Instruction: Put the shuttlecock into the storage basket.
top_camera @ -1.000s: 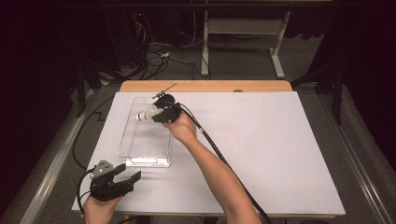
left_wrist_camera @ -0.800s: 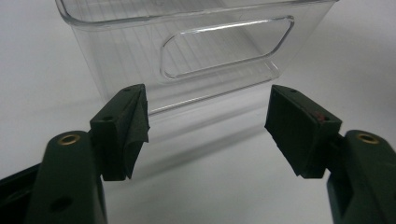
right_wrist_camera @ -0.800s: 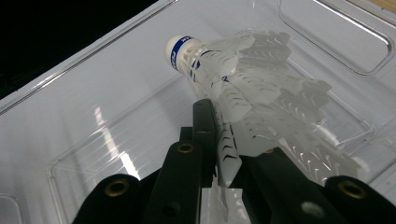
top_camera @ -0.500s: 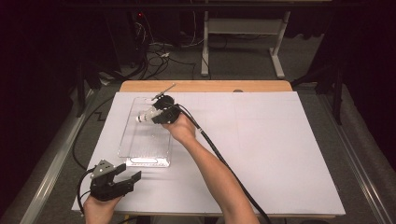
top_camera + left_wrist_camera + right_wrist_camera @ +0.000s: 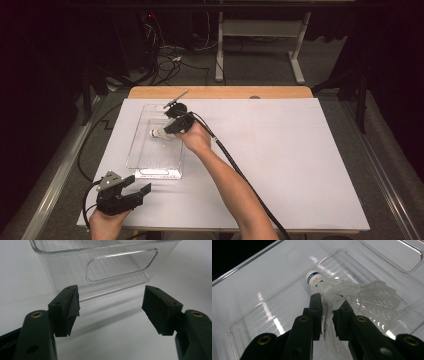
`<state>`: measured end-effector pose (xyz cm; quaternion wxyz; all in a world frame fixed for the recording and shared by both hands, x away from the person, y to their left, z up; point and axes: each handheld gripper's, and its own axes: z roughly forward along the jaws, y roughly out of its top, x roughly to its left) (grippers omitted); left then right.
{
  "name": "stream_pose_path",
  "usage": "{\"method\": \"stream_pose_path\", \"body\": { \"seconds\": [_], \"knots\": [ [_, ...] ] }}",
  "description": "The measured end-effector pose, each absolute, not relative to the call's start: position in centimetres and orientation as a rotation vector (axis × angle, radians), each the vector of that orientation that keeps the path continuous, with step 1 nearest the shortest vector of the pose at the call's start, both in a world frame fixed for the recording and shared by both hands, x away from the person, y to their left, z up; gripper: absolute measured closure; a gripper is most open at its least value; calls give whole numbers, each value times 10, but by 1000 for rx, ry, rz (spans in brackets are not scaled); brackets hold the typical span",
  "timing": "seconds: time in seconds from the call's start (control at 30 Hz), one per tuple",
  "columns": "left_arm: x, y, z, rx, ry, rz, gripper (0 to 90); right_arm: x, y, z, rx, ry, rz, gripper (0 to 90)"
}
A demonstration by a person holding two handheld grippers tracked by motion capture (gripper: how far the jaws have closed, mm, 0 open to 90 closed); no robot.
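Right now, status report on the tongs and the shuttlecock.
Right tongs just easing open, shuttlecock between them, inside clear bin. Left tongs open, idle before it. Nothing obstructing.

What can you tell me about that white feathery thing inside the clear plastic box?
It is a badminton shuttlecock: a rounded white cork tip with a blue band, and a skirt of white feathers that looks a bit crumpled. It lies inside the clear plastic bin, tip pointing away from the right gripper. That gripper's black fingers have just been opening, with the feathers between them and a sliver of gap now showing on either side.
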<state>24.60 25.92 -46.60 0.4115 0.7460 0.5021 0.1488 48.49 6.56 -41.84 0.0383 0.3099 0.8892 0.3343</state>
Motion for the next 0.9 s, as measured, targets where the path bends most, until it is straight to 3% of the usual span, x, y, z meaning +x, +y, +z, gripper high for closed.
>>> {"method": "stream_pose_path", "body": {
  "seconds": [0.43, 0.9],
  "knots": [
    [246, 260, -466, 1876, 1263, 376, 310, 485, 68, -427, 973, 2756, 988, 799],
    [246, 260, -466, 1880, 1260, 372, 310, 482, 61, -421, 970, 2760, 986, 692]
  ]
}}
